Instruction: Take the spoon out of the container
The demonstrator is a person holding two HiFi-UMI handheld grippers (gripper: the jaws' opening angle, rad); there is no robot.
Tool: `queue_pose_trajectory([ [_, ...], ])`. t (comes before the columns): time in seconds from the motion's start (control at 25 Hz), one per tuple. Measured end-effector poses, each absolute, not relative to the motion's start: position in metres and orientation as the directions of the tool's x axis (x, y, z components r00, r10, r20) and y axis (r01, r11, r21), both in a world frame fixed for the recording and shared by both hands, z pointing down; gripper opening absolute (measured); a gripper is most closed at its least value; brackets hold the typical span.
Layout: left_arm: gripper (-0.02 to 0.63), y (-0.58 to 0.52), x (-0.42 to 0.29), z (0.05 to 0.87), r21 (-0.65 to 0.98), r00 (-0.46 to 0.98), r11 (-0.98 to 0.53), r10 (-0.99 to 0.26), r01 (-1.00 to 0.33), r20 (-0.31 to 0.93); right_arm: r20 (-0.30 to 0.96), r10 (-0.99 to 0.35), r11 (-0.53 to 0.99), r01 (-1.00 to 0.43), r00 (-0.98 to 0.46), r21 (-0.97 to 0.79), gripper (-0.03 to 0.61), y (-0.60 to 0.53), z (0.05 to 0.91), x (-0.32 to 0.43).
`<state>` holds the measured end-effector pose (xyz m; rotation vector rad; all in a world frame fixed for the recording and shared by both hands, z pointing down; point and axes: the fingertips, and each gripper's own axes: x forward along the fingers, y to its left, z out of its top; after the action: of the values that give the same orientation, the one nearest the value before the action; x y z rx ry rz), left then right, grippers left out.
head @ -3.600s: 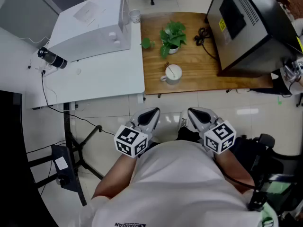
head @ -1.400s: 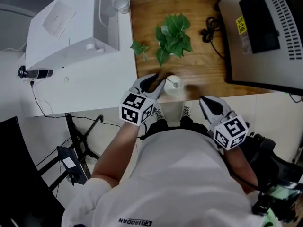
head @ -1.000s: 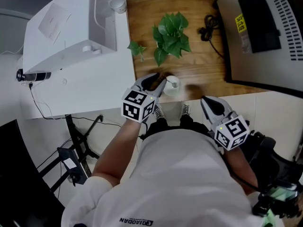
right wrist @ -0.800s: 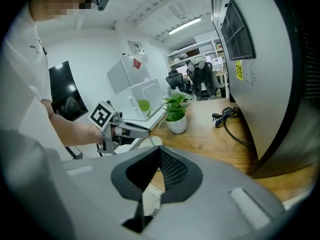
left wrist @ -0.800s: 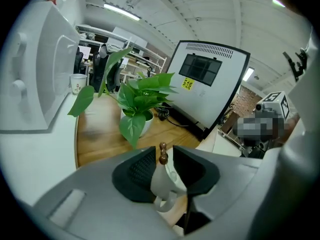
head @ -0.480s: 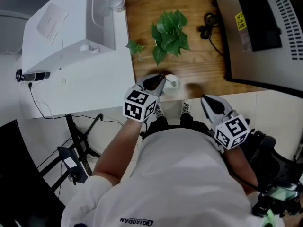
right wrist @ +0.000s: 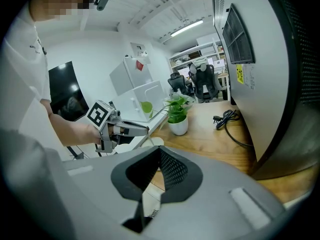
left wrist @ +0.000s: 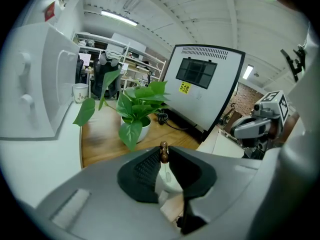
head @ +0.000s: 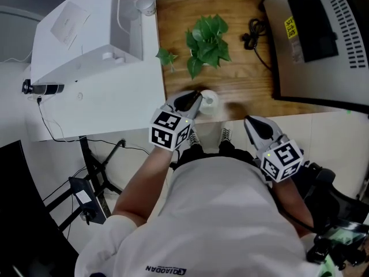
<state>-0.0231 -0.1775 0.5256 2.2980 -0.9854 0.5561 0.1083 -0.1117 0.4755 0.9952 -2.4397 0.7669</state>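
Observation:
A white cup (head: 210,103) stands near the front edge of the wooden table (head: 245,82), with a spoon (head: 203,99) standing in it. My left gripper (head: 196,100) is at the cup's left rim. In the left gripper view its jaws are closing, and the spoon's brown handle tip (left wrist: 163,153) sits pinched between the tips above the cup (left wrist: 168,178). My right gripper (head: 252,123) hangs off the table's front edge to the right of the cup, jaws together with nothing in them. From the right gripper view (right wrist: 159,151) the left gripper (right wrist: 145,129) shows at the cup.
A potted green plant (head: 206,38) stands behind the cup. A big black machine (head: 323,39) fills the table's right side, with a black cable (head: 253,38) beside it. A white appliance (head: 86,33) and a paper cup (head: 146,4) are on the white table to the left.
My left gripper has come up from near my body to the cup, and its jaws have narrowed onto the spoon handle. The right gripper has hardly moved in the last second.

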Motion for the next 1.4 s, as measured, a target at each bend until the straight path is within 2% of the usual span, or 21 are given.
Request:
queue_pose_trajectory([
  [0.44,0.054,-0.162,-0.022,0.456,0.267,0.603,-0.548,-0.643,-0.793,0.472,0.479,-0.491,0.676,-0.665,-0.727,-0.317,0.008,-0.109,0.452,0.114],
  [0.88,0.054,-0.104,-0.019,0.411,0.245,0.479,-0.414,-0.804,-0.876,0.352,0.431,-0.413,0.787,-0.552,-0.803,-0.275,0.008,-0.089,0.440,0.134],
  [1.08,0.054,-0.071,-0.015,0.406,0.230,0.478,-0.421,-0.805,-0.877,0.350,0.427,-0.411,0.795,-0.545,-0.806,-0.264,0.008,-0.068,0.434,0.136],
  [1.4,0.054,-0.019,-0.035,0.392,0.229,0.538,-0.488,-0.780,-0.843,0.319,0.417,-0.478,0.760,-0.602,-0.773,-0.244,0.008,-0.019,0.421,0.112],
])
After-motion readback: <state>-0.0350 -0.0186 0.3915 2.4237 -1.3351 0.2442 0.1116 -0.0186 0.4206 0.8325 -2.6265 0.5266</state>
